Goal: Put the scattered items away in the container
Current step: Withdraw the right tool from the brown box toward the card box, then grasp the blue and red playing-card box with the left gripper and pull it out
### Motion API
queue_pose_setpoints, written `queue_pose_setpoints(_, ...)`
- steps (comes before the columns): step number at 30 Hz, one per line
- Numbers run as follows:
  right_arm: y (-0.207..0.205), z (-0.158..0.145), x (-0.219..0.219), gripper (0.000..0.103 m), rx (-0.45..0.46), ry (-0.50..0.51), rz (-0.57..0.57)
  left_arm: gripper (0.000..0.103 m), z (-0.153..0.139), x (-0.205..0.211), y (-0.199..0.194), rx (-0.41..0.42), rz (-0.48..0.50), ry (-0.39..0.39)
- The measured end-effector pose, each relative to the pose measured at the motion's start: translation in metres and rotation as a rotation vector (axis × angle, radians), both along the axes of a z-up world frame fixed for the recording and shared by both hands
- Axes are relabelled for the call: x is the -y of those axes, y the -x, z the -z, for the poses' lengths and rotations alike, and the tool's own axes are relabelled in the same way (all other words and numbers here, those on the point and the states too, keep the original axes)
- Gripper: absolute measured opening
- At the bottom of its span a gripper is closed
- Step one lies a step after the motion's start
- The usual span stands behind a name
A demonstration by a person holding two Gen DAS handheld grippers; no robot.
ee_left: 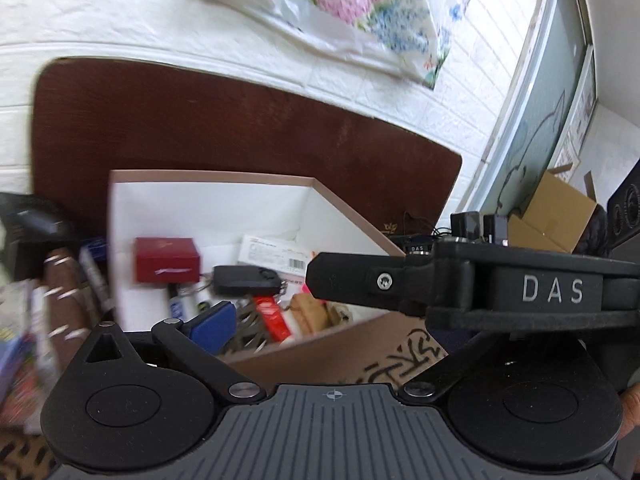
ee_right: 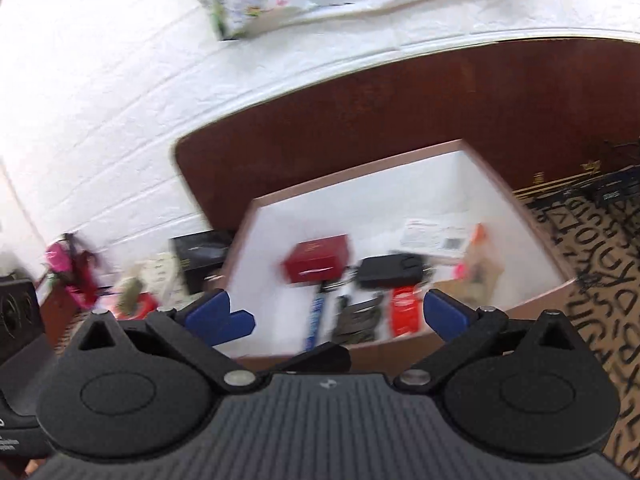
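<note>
Both tongs, left (ee_left: pixel 320 312) & right (ee_right: pixel 340 316), spread wide w/ nothing between, hover over white-lined cardboard box (ee_right: pixel 360 200) holding red box (ee_right: pixel 316 258), black key fob (ee_right: pixel 390 270) etc.; drop looks done, next: fetch leftovers by box's left edge.

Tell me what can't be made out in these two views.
- Left wrist view: left gripper's right finger, hidden behind the right gripper.
- Left wrist view: clutter left of the box, motion-blurred.
- Right wrist view: label text on the white packet, blurred.
</note>
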State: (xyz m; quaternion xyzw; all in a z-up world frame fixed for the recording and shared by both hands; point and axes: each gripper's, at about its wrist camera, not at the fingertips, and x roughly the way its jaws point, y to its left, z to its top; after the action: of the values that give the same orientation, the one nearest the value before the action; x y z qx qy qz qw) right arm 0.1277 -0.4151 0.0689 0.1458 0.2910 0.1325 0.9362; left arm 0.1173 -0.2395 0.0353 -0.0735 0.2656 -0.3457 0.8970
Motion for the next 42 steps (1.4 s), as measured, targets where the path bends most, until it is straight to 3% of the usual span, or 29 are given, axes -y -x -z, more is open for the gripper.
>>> queue_pose_setpoints(5,0.035,0.007,-0.043,0.103,0.032,-0.023,-0.085,0.103,0.013,-0.065,0.042,-0.001,-0.085,-0.015)
queue_pose_setpoints(10,0.063,0.030,-0.091,0.103,0.037,-0.062,-0.183,0.103,0.028,-0.138,0.073,0.022,-0.216,-0.087)
queue_pose_setpoints(14,0.076,0.044,-0.117,0.103,0.042,-0.068,-0.161,0.103,0.031,-0.187,0.072,0.000,-0.312,-0.103)
queue_pose_setpoints(16,0.076,0.053,-0.128,0.103,0.027,-0.046,-0.136,0.103,0.028,-0.200,0.068,0.032,-0.323,-0.157)
queue_pose_setpoints(19,0.071,0.061,-0.139,0.102,0.002,-0.079,-0.138,0.103,0.025,-0.210,0.059,0.097,-0.349,-0.223)
queue_pose_setpoints(23,0.065,0.065,-0.137,0.102,0.017,-0.121,-0.084,0.103,0.020,-0.229,0.041,0.090,-0.349,-0.206)
queue_pose_setpoints(30,0.055,0.071,-0.180,0.098,0.083,0.143,-0.189,0.099,0.015,-0.224,0.002,0.070,-0.286,-0.161)
queue_pose_setpoints(36,0.038,0.070,-0.213,0.086,0.144,0.230,-0.286,0.092,0.024,-0.210,-0.029,0.037,-0.239,-0.147)
queue_pose_setpoints(42,0.013,0.074,-0.221,0.079,0.133,0.212,-0.312,0.082,0.039,-0.207,-0.054,-0.037,-0.198,-0.118)
